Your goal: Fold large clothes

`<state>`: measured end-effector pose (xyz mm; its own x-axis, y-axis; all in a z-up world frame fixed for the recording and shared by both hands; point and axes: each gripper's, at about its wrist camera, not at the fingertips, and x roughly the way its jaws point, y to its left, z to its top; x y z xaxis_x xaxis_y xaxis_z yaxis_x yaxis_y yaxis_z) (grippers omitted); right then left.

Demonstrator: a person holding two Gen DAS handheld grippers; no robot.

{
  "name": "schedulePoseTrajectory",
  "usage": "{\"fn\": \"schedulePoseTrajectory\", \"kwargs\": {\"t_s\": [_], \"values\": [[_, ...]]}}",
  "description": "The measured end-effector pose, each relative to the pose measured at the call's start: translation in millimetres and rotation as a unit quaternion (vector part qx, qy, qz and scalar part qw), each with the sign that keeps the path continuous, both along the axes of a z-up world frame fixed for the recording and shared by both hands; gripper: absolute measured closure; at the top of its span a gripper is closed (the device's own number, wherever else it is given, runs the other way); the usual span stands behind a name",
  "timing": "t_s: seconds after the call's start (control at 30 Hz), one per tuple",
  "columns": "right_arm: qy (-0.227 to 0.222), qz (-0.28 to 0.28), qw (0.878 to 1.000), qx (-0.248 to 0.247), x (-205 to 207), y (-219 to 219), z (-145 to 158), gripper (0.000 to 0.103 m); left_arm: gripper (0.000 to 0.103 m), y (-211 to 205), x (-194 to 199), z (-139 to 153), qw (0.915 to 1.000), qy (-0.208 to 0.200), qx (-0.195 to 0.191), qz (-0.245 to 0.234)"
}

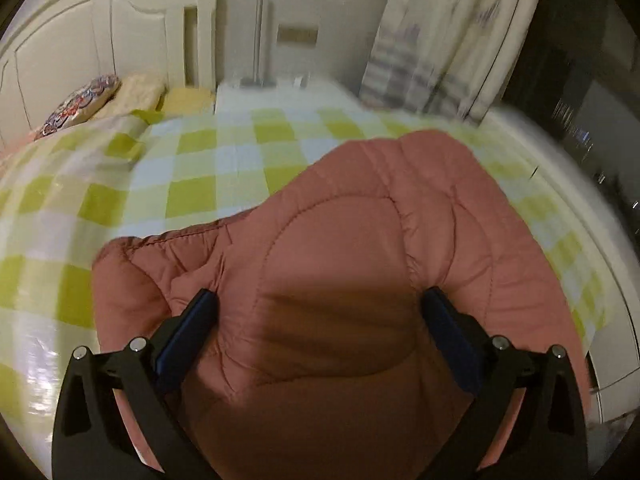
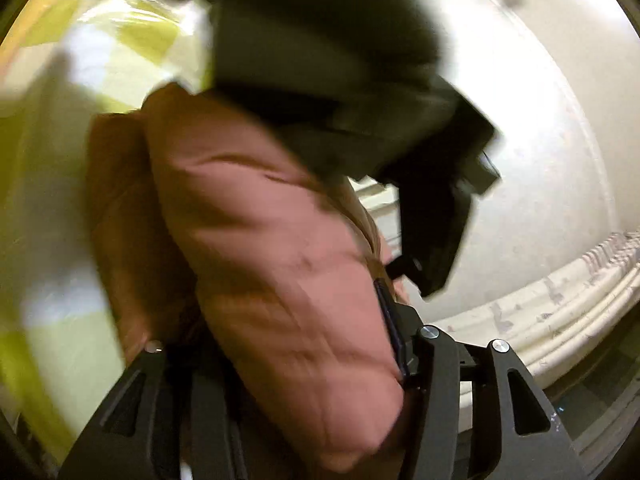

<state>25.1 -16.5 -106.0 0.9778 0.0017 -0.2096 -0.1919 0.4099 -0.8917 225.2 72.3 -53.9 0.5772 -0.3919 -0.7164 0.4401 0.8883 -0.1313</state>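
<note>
It's a bedroom with one bed (image 1: 224, 176), covered in a yellow-green and white checked sheet, with a white headboard (image 1: 80, 52) at the back and pale patterned curtains (image 1: 452, 40) off to the side. At the head of the bed there are three cushiony things: one pillow with a busy red-and-blue print (image 1: 80, 106), one cream one (image 1: 138, 90) and one yellow one (image 1: 186, 98) beside it.

There's just one garment here, a big quilted pink puffer jacket (image 1: 360, 240), lying spread on the checked sheet near the bed's edge.

The left gripper (image 1: 320, 300) is over the jacket with its two fingers spread really wide. The padding bulges up between them, but the pads don't look like they're squeezing it.

The right wrist view is super blurry. The right gripper (image 2: 280, 344) has a thick puffy roll of the same jacket sitting between its two fingers, with one blue pad (image 2: 394, 320) right up against the fabric. The other finger is mostly buried, so it's hard to say if it's actually gripping. The other gripper's dark body (image 2: 420, 152) hangs right above it.
</note>
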Motion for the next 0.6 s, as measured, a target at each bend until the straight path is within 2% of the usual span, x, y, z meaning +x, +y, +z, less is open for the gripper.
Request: {"fn": "schedulePoseTrajectory", "kwargs": {"t_s": [0.03,0.07,0.13,0.2,0.27,0.33,0.37,0.43,0.5,0.53,0.57,0.6], "values": [[0.015,0.012,1.0,0.011,-6.4,-6.1,3.2,0.04,0.002,6.7,-4.2,-2.3,0.9999,-0.013,-0.007,0.004],[0.037,0.033,0.998,0.036,-17.6,-16.4,10.1,0.031,0.002,12.7,-10.4,-3.2,0.9995,-0.029,-0.009,0.011],[0.074,0.059,0.992,0.086,-32.8,-34.4,22.3,0.028,0.002,18.6,-15.3,-4.9,0.9988,-0.044,-0.01,0.018],[0.121,0.084,0.974,0.171,-47.2,-61.7,42.4,0.028,0.002,25.5,-16.9,-6.8,0.9982,-0.049,-0.024,0.024],[0.156,0.102,0.947,0.262,-50.1,-85.3,69.2,0.029,0.002,29.4,-15.8,-7.6,0.9979,-0.047,-0.035,0.026],[0.146,0.093,0.928,0.329,-43.2,-104.3,99.5,0.029,0.002,29.1,-16.8,-3.5,0.9979,-0.048,-0.035,0.026],[0.143,0.082,0.923,0.348,-37.3,-110.1,107.5,0.029,0.002,28.9,-20.4,-2.1,0.9979,-0.05,-0.032,0.027],[0.146,0.05,0.902,0.403,-8.0,-118.0,122.3,0.029,0.002,28.6,-22.0,-1.1,0.9978,-0.053,-0.03,0.028],[0.166,0.02,0.891,0.422,11.6,-92.6,122.6,0.029,0.002,29.1,-23.0,-0.7,0.9978,-0.052,-0.03,0.027],[0.208,0.003,0.889,0.408,30.7,-70.4,99.5,0.029,0.002,29.2,-22.8,-0.7,0.9979,-0.052,-0.029,0.027],[0.229,-0.014,0.896,0.38,35.4,-59.2,82.2,0.028,0.002,28.7,-23.8,0.8,0.998,-0.051,-0.023,0.029],[0.21,-0.024,0.918,0.337,34.0,-44.9,63.8,0.028,0.002,27.3,-25.4,3.7,0.9981,-0.052,-0.009,0.033]]}}
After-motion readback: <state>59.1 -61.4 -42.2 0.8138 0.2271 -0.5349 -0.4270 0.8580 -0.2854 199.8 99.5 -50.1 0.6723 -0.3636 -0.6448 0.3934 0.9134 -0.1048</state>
